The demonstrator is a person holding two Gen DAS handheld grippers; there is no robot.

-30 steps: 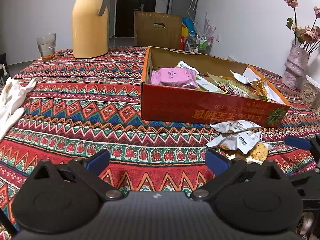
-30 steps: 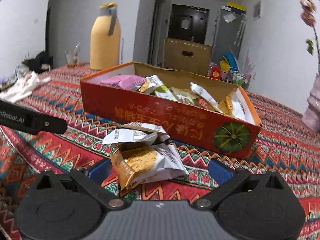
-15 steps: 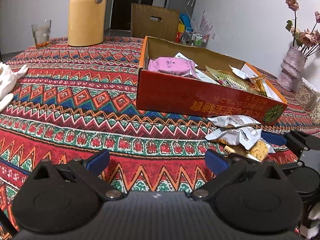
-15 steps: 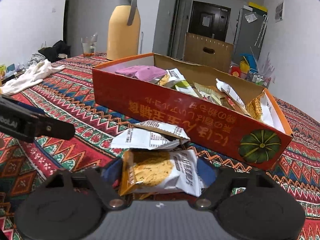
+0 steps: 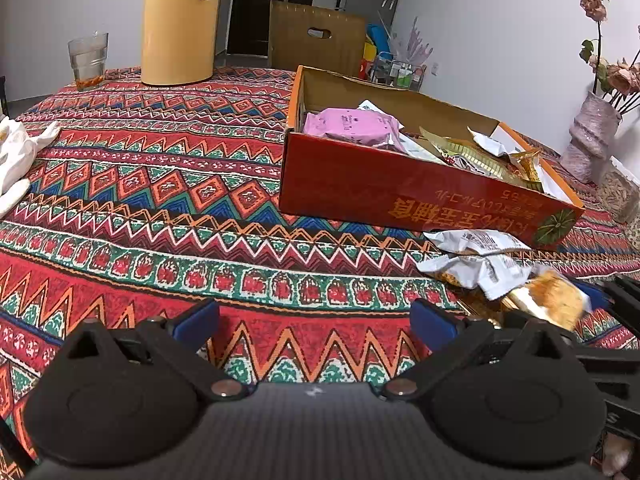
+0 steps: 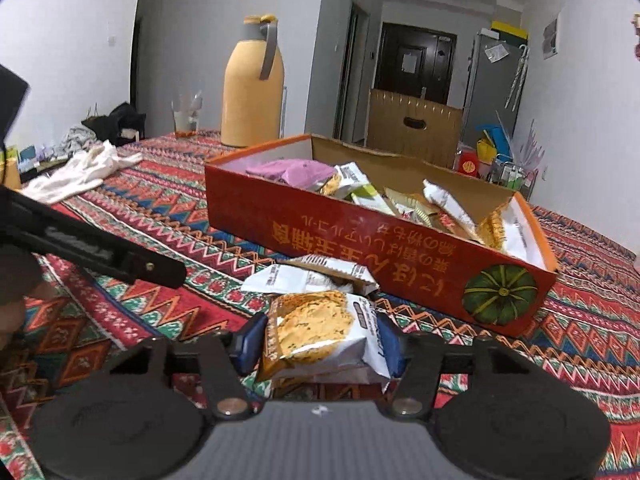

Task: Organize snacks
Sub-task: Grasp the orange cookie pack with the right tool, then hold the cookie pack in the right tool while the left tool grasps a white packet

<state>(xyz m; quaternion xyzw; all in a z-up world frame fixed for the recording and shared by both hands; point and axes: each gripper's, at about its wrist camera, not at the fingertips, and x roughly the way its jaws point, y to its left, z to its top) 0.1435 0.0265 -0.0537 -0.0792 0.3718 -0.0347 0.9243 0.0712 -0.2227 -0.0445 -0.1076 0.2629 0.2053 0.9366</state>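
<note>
An orange-red cardboard box (image 5: 400, 184) (image 6: 360, 232) sits on the patterned tablecloth and holds several snack packets, among them a pink one (image 5: 352, 124) (image 6: 292, 170). Two white packets (image 5: 476, 240) (image 6: 308, 276) lie loose just in front of the box. My right gripper (image 6: 320, 344) has its jaws closing on a cracker packet (image 6: 320, 328) (image 5: 554, 306), and both blue pads touch the packet's sides. My left gripper (image 5: 316, 320) hangs open over bare cloth to the left of those packets, with nothing between its fingers.
A tall yellow thermos jug (image 5: 180, 28) (image 6: 252, 88) and a drinking glass (image 5: 88, 60) stand at the far left of the table. White cloth (image 5: 16, 152) (image 6: 80, 172) lies at the left edge. A vase with flowers (image 5: 592, 140) stands far right.
The right gripper's jaws have narrowed from wide open until the pads meet the cracker packet, which has come up off the pile. The left gripper stayed open and barely moved.
</note>
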